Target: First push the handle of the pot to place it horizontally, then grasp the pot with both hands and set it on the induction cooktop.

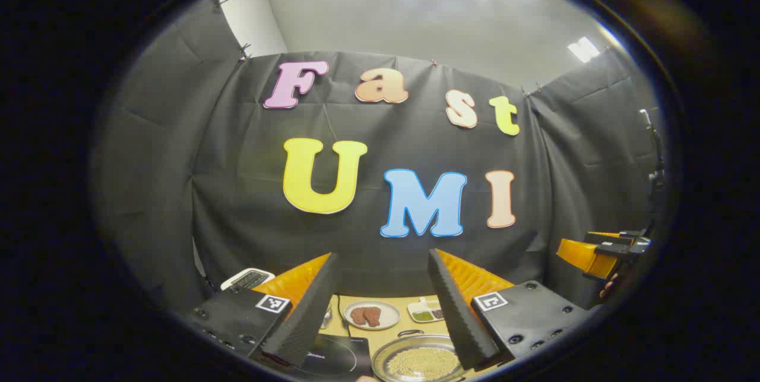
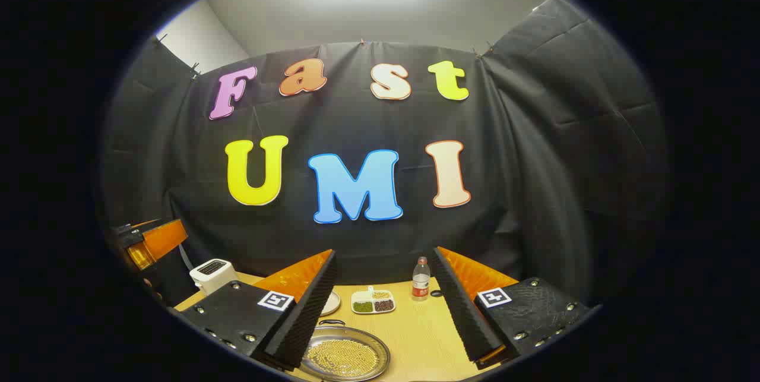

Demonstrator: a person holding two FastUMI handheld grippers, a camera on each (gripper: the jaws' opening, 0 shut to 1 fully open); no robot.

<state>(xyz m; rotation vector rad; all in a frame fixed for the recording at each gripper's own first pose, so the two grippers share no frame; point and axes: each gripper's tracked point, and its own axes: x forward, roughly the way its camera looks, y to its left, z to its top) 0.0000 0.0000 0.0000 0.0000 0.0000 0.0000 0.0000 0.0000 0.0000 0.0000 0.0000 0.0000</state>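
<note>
My left finger [image 1: 303, 316] covers part of the black induction cooktop [image 1: 338, 358], which the bottom edge crops. The round metal pot of yellow grains [image 2: 344, 358] loses its near rim. I can't tell its handle's orientation.

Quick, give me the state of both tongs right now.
Left tongs: open, holding nothing, up above the pot.
Right tongs: open, holding nothing, also above the table.
</note>
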